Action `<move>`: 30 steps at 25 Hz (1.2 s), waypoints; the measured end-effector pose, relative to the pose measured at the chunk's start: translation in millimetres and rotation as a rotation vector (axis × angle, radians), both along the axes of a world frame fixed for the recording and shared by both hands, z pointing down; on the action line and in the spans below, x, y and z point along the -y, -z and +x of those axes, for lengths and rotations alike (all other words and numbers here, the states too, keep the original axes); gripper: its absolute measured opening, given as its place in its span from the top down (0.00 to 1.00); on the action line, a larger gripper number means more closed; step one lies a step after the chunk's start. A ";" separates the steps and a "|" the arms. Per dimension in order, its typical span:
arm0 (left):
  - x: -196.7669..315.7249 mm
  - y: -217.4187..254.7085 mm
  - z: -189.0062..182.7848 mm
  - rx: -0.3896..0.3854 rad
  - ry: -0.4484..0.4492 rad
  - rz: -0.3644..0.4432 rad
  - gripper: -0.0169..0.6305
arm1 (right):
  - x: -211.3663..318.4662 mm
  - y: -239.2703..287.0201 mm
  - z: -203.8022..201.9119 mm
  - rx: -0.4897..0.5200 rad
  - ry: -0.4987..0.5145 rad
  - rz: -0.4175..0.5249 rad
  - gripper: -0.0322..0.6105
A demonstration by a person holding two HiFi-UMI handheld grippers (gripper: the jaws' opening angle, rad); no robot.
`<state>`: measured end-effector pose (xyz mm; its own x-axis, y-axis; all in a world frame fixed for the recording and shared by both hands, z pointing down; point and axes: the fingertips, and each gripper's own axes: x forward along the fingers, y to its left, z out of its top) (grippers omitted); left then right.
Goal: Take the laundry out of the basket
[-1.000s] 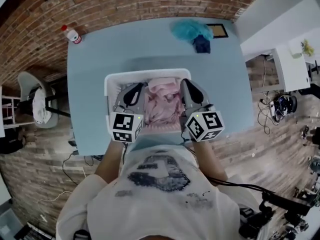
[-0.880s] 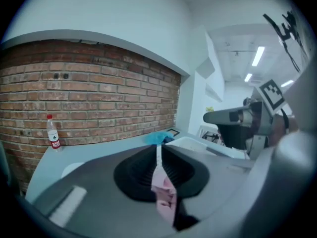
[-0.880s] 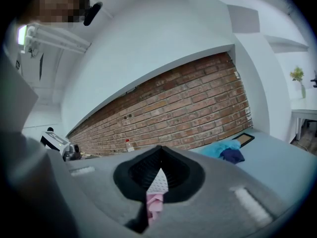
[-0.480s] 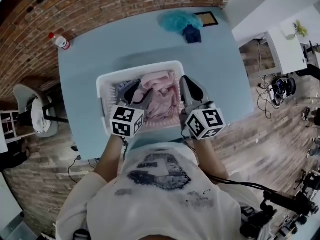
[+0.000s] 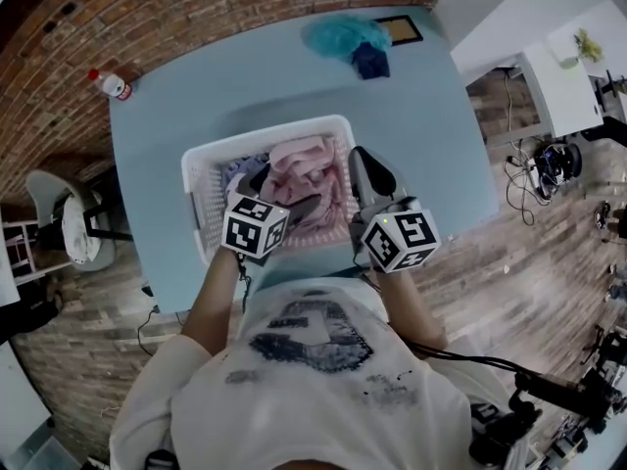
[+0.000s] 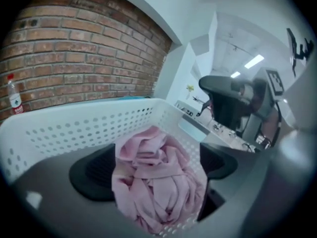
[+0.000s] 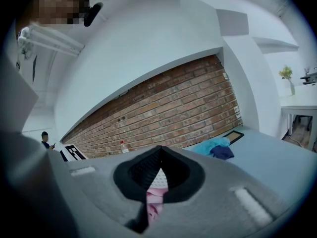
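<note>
1. Left tool (image 6: 156, 167): released, its jaws have just been opening, with the pink laundry (image 6: 159, 192) loose between them.
2. Right tool (image 7: 158, 155): clenched, tips together.
3. Laundry lies in the white basket (image 5: 265, 130), mid-frame on the table (image 5: 196, 96).

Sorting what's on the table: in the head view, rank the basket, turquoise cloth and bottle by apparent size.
Largest to smallest:
1. basket
2. turquoise cloth
3. bottle
The basket sits nearer the camera, which enlarges it somewhat, but the gaps are plain.
</note>
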<state>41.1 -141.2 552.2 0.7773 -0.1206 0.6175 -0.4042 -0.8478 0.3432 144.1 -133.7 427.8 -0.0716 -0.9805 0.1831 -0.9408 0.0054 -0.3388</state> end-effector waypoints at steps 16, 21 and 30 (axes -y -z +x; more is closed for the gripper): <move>-14.9 -62.7 25.5 0.169 -0.099 -0.171 0.16 | -0.5 -3.3 22.6 0.025 -0.004 0.001 0.95; -19.5 -76.9 31.2 0.252 -0.159 -0.159 0.16 | 0.4 -7.2 27.5 0.040 0.007 -0.005 0.95; -16.9 -110.0 37.5 0.389 -0.192 -0.164 0.16 | 0.7 -10.4 41.4 0.053 0.033 -0.014 0.95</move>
<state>78.5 -124.3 662.1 0.4831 0.1265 0.8664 -0.3706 -0.8670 0.3332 185.4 -134.4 438.3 -0.1138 -0.9749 0.1916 -0.9208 0.0310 -0.3887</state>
